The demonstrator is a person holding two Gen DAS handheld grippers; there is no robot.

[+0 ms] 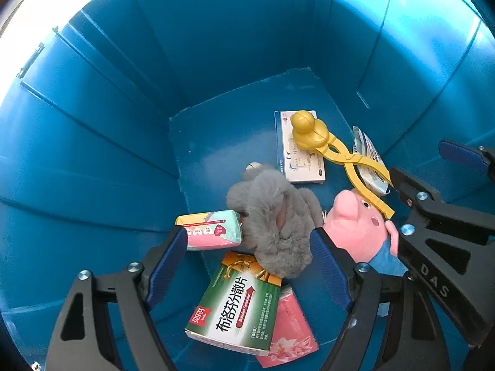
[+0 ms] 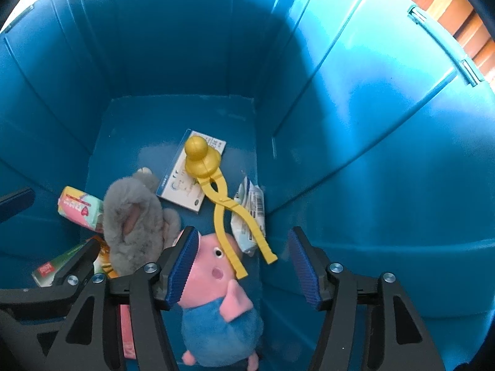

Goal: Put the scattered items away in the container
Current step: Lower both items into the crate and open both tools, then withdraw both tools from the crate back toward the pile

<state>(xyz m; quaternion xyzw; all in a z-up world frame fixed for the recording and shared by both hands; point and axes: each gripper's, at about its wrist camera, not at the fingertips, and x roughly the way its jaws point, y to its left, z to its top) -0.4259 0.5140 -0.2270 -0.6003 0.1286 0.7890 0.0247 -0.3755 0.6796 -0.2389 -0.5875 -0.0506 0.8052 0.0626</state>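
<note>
Both grippers point down into a deep blue bin (image 1: 92,130) (image 2: 371,117). My left gripper (image 1: 247,264) is open above a grey plush rabbit (image 1: 278,222) and a green medicine box (image 1: 238,303), and holds nothing. My right gripper (image 2: 244,267) is open too. A pink pig plush in blue clothes (image 2: 216,293) lies on the bin floor below and between its fingers, close to the left pad. The pig (image 1: 355,222) also shows in the left wrist view, beside the right gripper (image 1: 433,170).
On the bin floor lie a yellow duck-shaped clamp (image 2: 213,182) across a white box (image 2: 182,188), a white wipes packet (image 2: 250,213), a pink and mint pack (image 1: 210,230) and a pink tissue pack (image 1: 290,330). Steep blue walls close in on all sides.
</note>
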